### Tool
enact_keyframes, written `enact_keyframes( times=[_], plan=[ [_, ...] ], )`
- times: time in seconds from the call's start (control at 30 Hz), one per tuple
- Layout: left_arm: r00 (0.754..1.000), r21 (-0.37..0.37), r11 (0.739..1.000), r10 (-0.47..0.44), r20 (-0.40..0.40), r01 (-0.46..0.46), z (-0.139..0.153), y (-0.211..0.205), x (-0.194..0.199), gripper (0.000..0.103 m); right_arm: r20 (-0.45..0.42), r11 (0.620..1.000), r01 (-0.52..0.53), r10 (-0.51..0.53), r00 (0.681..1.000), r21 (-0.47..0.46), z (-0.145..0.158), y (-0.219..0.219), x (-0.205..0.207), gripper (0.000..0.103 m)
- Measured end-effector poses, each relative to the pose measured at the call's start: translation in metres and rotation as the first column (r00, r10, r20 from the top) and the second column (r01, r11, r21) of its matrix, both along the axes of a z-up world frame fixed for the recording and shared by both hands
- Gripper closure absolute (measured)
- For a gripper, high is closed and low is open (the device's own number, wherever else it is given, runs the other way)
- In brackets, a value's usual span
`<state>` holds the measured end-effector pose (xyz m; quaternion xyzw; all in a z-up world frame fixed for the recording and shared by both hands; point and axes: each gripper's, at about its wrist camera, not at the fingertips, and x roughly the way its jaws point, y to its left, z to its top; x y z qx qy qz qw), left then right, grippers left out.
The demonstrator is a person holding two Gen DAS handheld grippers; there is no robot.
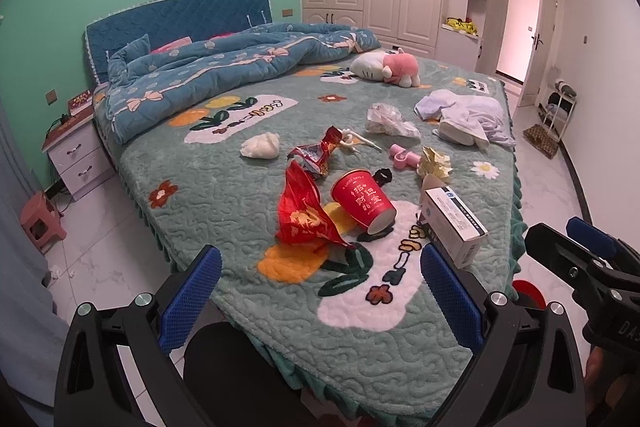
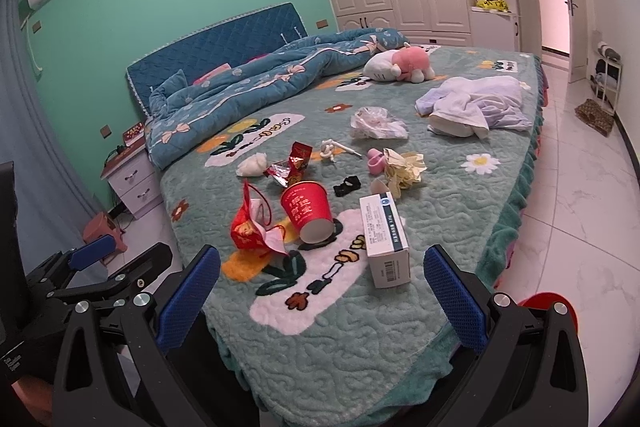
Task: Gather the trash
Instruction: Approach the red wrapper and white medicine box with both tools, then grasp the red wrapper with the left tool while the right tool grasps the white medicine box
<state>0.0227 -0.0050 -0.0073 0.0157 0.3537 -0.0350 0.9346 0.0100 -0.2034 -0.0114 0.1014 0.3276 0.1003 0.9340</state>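
Near the bed [image 1: 224, 195] foot, both tools, left [image 1: 320, 291] and right [image 2: 322, 287], gape empty; the cup [image 1: 362, 201], wrapper [image 1: 304, 215] and box [image 1: 454, 223] lie ahead, where soft bedding could probably snag a finger.

A red paper cup [image 2: 307, 213] is seen lying tipped on the bed [image 2: 440, 195]; a white box [image 2: 385, 241] is set just right of it, a crumpled red wrapper [image 2: 256, 227] left.
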Motion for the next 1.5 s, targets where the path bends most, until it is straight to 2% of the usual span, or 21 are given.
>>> enact_keyframes(
  times=[0.27,0.4,0.57,0.73,0.87,1.17,1.4,1.5],
  plan=[
    [0.999,0.011,0.999,-0.030,-0.020,0.030,-0.008,-0.002,0.015,0.004,-0.027,1.000,0.008,-0.009,1.000,-0.019,-0.012,-0.007,0.021,0.004],
    [0.999,0.010,1.000,-0.003,-0.036,0.004,-0.013,0.002,0.030,0.004,-0.071,1.000,0.008,-0.009,0.997,-0.014,-0.023,-0.010,0.036,0.004],
    [0.999,-0.015,1.000,0.001,-0.047,-0.002,-0.014,0.003,0.042,0.004,-0.070,1.000,0.003,-0.004,0.998,-0.019,-0.026,-0.009,0.044,0.004],
    [0.999,0.014,1.000,-0.015,-0.049,0.016,-0.015,-0.001,0.048,0.004,-0.088,1.000,-0.010,0.008,0.996,-0.016,-0.031,-0.008,0.052,0.004],
    [0.998,-0.003,1.000,-0.016,-0.059,0.016,-0.018,0.001,0.053,0.004,-0.092,0.999,-0.021,0.018,0.996,-0.025,-0.032,-0.005,0.056,0.004],
    [0.993,-0.030,0.999,-0.038,-0.108,0.035,-0.028,0.005,0.066,0.004,-0.125,0.999,-0.024,0.020,0.992,-0.036,-0.045,-0.007,0.068,0.004],
    [0.987,-0.011,0.998,-0.057,-0.148,0.056,-0.041,0.000,0.083,0.004,-0.157,0.998,-0.027,0.019,0.987,-0.053,-0.060,-0.008,0.082,0.004],
    [0.985,-0.018,0.999,-0.042,-0.166,0.039,-0.045,0.005,0.094,0.004,-0.171,0.997,-0.030,0.017,0.985,-0.072,-0.066,-0.009,0.090,0.007]
  ],
)
